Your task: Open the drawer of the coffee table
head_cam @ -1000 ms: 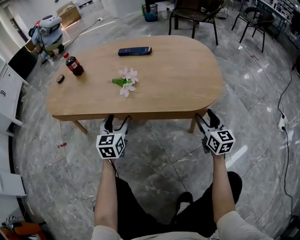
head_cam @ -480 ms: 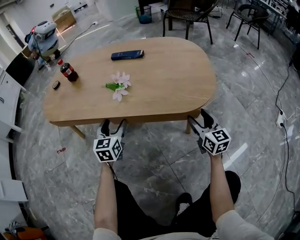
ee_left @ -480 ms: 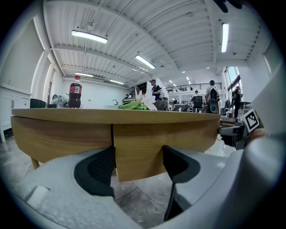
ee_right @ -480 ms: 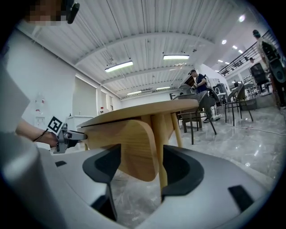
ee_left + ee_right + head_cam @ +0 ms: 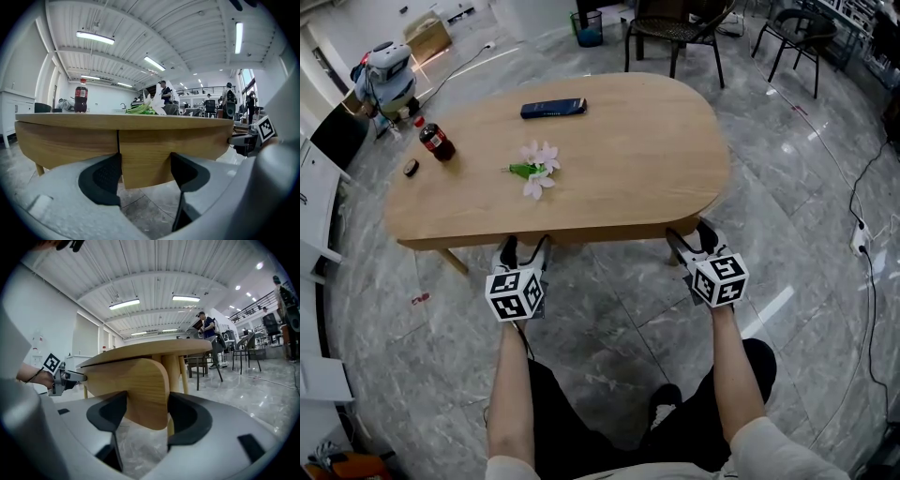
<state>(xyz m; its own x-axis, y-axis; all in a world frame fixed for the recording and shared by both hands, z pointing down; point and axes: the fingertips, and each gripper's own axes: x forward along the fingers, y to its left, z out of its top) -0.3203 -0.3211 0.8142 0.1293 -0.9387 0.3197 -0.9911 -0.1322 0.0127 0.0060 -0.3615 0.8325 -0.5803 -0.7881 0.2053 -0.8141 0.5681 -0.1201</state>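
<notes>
The oval wooden coffee table [image 5: 619,141] stands in front of me, its drawer front running along the near edge. My left gripper [image 5: 527,248] is at that edge, left of the middle. In the left gripper view the drawer front [image 5: 154,150] hangs just past the seam, and the left gripper [image 5: 145,159] is open around its lower edge. My right gripper [image 5: 689,236] is at the near right corner. Its jaws have been opening. The right gripper [image 5: 146,399] stands wide, and the rounded end of the drawer front [image 5: 140,385] shows between its jaws. The drawer looks closed.
On the table stand a cola bottle [image 5: 433,141], a small dark cap [image 5: 412,168], a pink flower [image 5: 532,169] and a dark flat case [image 5: 552,108]. Chairs [image 5: 675,28] stand beyond it. A cable [image 5: 862,216] lies on the floor at the right and white cabinets [image 5: 314,197] at the left.
The head view has drifted a little. Both grippers keep their places at the table's near edge, and the right gripper's fingers look slightly wider apart.
</notes>
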